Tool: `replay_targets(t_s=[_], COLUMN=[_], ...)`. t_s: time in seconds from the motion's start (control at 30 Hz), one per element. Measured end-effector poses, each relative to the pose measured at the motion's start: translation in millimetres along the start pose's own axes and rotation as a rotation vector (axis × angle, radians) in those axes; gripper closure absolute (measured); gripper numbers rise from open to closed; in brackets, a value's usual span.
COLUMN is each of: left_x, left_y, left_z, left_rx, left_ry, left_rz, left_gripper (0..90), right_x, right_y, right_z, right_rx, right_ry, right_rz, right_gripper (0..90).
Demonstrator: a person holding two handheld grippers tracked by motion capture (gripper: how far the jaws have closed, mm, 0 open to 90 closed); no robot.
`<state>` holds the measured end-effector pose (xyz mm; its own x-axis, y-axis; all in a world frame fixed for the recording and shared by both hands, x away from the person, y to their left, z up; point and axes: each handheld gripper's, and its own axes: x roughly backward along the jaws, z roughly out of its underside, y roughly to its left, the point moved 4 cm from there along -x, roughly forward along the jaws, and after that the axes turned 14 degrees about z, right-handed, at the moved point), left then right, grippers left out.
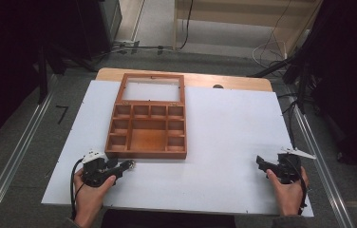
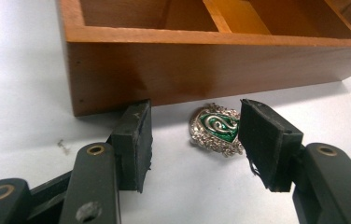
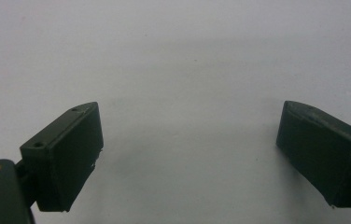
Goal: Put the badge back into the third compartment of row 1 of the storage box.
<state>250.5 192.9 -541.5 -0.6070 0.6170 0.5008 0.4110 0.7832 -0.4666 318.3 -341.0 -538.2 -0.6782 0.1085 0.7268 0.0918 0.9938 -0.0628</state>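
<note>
Dim, soft overhead light; dark room edges, faint shadows, slightly blurry pictures.

High view overlooks the table (image 1: 224, 156); gripper views sit close, perhaps grazing it.

text: "7" | marked in black on: floor (image 1: 48, 128), left of table (image 1: 243, 142) | other text, labels, brands: none readable
</note>
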Motion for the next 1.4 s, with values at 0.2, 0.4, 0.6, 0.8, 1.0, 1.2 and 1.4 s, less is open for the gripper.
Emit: replay_targets(t_s=[0.2,0.4,0.6,0.8,1.0,1.2,1.4], left_x=[-4.2,-7.3,-10.0,-12.2,-13.3,-13.2,-8.8], left_y=[-4.5,-8.6,-11.5,-15.5,-18.1,-18.5,-21.3], left_z=[0.6,1.6,2.3,3.5,4.3,4.7,2.1], left_rx=[-0.046,-0.084,-0.13,-0.175,-0.186,-0.162,-0.159], left_ry=[0.015,0.027,0.044,0.066,0.074,0.073,0.037], left_rz=[-0.025,-0.046,-0.073,-0.09,-0.071,-0.012,0.031], left_gripper=[45.1,44.7,44.1,45.5,56.1,68.2,76.0], right_x=[-0.5,-0.6,-0.7,-0.8,-0.6,-0.5,-0.2], right_y=[0.1,0.2,0.4,0.5,0.6,0.2,0.1], right_z=[0.4,0.4,0.5,0.5,0.6,0.5,0.5], right_rx=[0.004,0.006,0.008,0.009,0.005,0.005,0.002], right_ry=[0.005,0.004,0.004,0.004,0.006,0.004,0.005], right_rz=[-0.001,0.001,0.0,0.001,-0.001,-0.004,-0.005], right_gripper=[5.6,5.6,5.6,5.6,5.6,5.6,5.8])
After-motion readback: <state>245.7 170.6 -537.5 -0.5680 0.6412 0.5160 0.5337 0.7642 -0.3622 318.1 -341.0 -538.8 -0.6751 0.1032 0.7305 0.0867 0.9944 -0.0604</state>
